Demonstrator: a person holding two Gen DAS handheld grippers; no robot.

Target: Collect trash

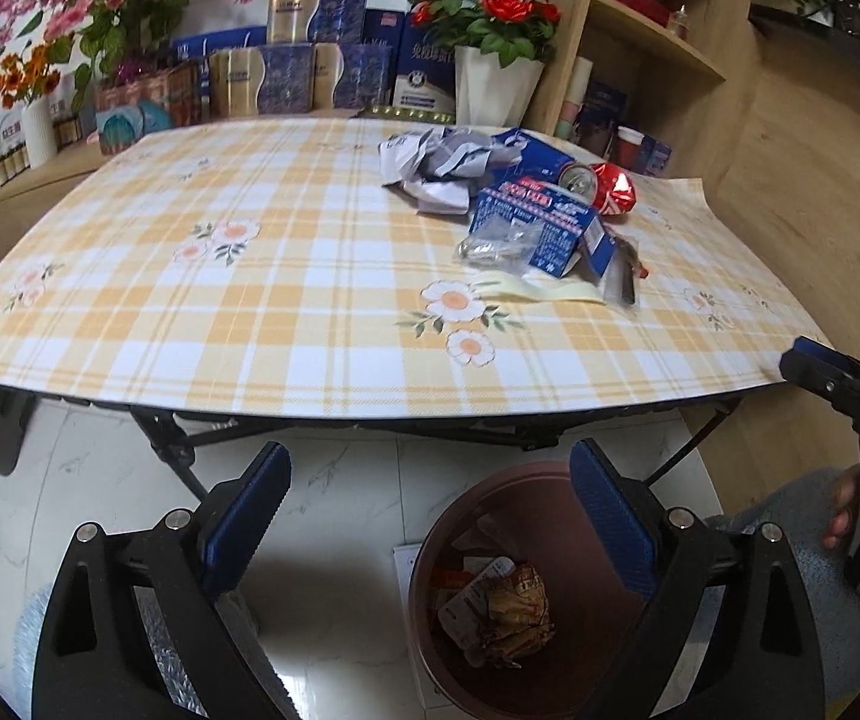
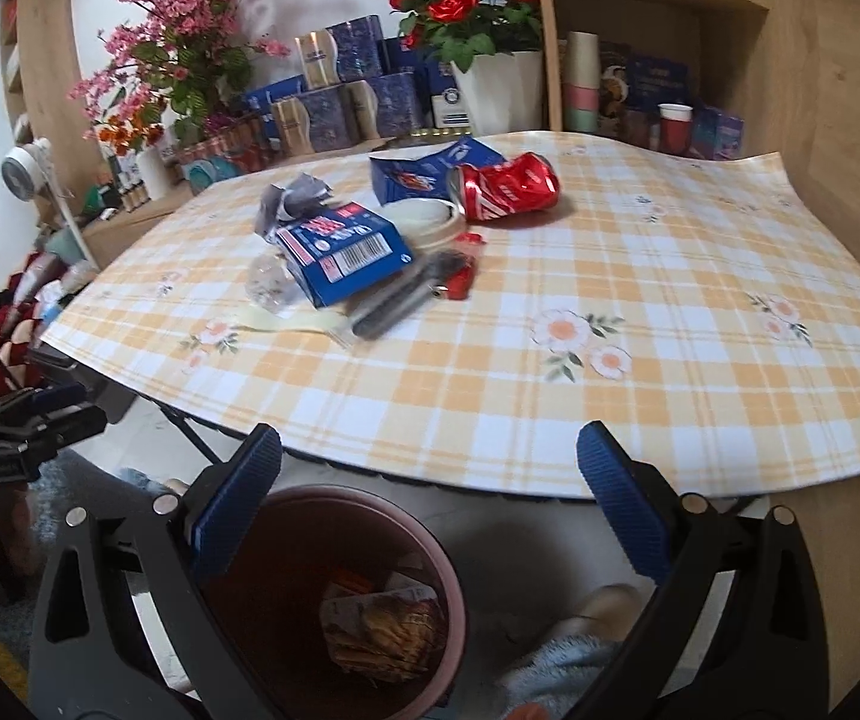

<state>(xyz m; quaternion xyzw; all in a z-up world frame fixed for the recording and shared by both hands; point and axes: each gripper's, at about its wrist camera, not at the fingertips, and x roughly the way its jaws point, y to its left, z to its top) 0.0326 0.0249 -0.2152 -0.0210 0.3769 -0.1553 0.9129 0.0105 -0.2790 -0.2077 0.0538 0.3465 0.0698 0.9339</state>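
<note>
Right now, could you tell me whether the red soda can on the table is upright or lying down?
Lying down. The red soda can rests on its side, crushed, its silver top facing sideways, beside the blue carton.

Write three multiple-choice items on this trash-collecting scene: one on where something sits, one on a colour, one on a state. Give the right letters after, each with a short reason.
1. Where is the bin?
A. On the table
B. On the floor by the table's near edge
C. On a shelf

2. What colour is the crushed can?
A. Green
B. Silver all over
C. Red

3. How do the left tongs stand?
A. Open and empty
C. Shut on the can
B. Shut on a blue box

Answers:
1 B: the bin stands on the pale floor tiles below the table edge.
2 C: the can lying on the checked cloth is red, with a silver end.
3 A: the blue pads stand wide apart with nothing between them.
</note>
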